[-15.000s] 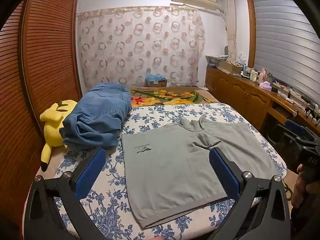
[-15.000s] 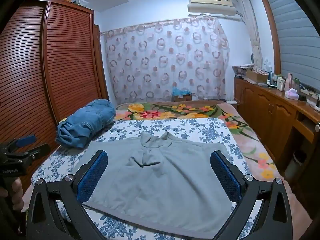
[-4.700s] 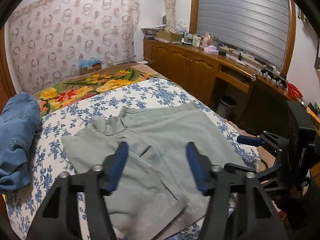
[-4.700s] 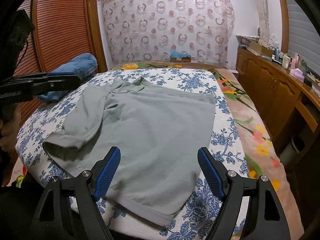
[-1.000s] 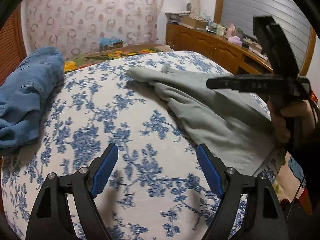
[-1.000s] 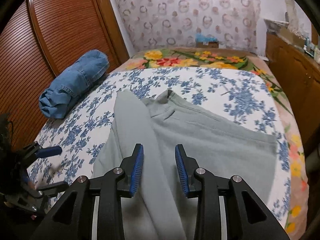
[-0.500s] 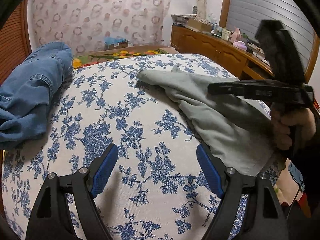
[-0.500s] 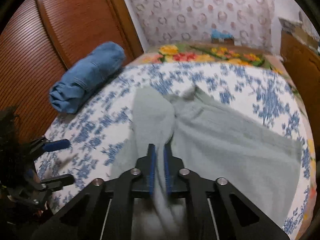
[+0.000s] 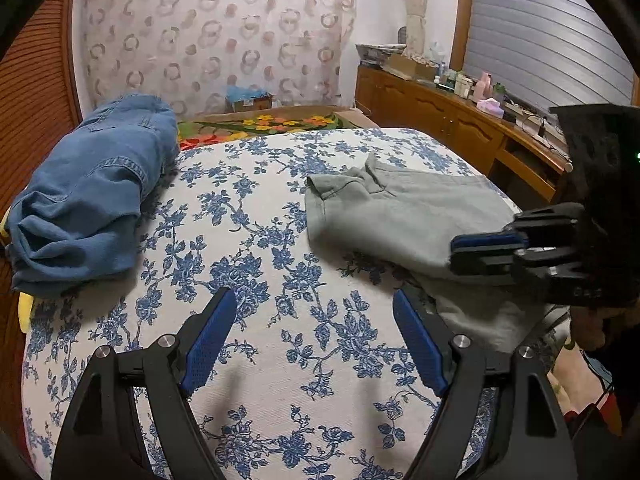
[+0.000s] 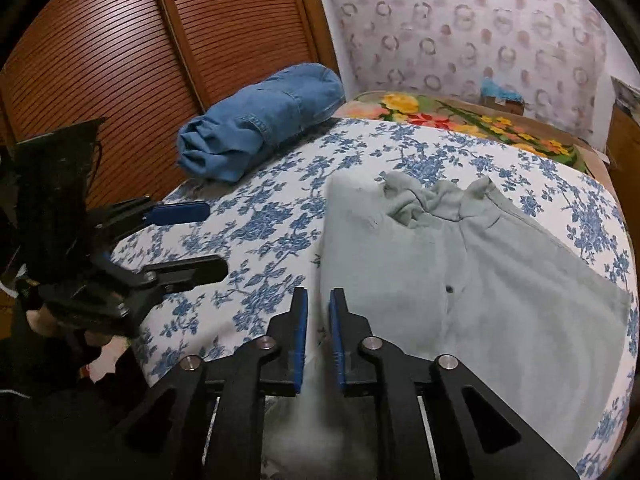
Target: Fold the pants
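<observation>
My right gripper (image 10: 318,336) jaws pinch the pale grey-green cotton garment (image 10: 460,264), half-folded on the floral-sheeted bed (image 9: 256,248). Left gripper (image 9: 312,340) jaws gape, empty. Next, probably: release, smooth, fold crosswise.

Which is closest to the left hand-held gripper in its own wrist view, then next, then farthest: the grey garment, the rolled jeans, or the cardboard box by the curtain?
From the left hand-held gripper:
1. Grey garment, just ahead on the right, its near edge beside the right finger.
2. Rolled jeans, farther off on the bed's left side.
3. Cardboard box, beyond the bed, at the foot of the curtain.
</observation>
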Available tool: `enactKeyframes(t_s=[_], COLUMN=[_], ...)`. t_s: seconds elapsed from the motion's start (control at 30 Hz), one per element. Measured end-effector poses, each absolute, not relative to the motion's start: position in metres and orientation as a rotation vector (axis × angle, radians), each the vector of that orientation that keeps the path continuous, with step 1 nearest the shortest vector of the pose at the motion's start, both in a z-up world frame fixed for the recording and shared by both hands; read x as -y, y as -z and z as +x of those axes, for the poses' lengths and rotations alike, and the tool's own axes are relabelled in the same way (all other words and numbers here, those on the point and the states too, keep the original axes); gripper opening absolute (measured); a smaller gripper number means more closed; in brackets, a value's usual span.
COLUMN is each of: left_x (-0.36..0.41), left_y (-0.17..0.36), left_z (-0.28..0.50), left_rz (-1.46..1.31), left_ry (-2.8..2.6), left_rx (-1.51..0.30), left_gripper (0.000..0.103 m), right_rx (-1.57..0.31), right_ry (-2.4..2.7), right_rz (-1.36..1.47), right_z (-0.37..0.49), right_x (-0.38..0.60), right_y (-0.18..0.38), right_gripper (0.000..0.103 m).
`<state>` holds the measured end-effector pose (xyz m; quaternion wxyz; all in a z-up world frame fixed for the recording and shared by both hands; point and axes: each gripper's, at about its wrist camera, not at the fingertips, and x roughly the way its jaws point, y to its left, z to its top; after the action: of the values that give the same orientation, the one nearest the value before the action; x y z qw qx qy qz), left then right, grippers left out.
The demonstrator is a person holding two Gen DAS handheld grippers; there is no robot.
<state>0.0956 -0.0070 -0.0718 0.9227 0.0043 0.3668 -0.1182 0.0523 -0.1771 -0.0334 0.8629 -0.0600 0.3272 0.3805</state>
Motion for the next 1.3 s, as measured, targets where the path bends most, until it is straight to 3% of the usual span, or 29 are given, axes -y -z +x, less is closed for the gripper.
enactKeyframes(t_s=[0.23,0.67,0.7,0.73,0.83,1.3], left_x=[0.011,0.018,0.018,0.018,0.019,0.028], left_y=[0.078,0.088,0.088,0.089,0.091,0.091], left_z=[0.097,0.096,0.096,0.095,0.095,0.096], left_rz=[0.011,0.016,0.016,0.016,0.015,0.031], left_ry=[0.253,0.269,0.27,0.27,0.271,0.284], left_rx=[-0.771,-0.797,-0.798,-0.8,-0.804,-0.803], left_gripper=[0.081,0.081,0.081,0.081,0.081,0.081], right_rx=[-0.651,-0.799,-0.798,-0.793,-0.751,-0.618], right_ry=[-0.671,-0.642,-0.656,-0.669,-0.678,-0.442], right_rz=[-0.121,-0.08,-0.082,-0.084,-0.094,-0.029], right_z=[0.063,0.131,0.133,0.137,0.133,0.147], right_x=[0.195,0.165,0.161,0.162,0.164,0.254], right_y=[0.019,0.044,0.045,0.045,0.039,0.007], right_gripper=[0.038,0.038,0.033,0.014,0.004,0.003])
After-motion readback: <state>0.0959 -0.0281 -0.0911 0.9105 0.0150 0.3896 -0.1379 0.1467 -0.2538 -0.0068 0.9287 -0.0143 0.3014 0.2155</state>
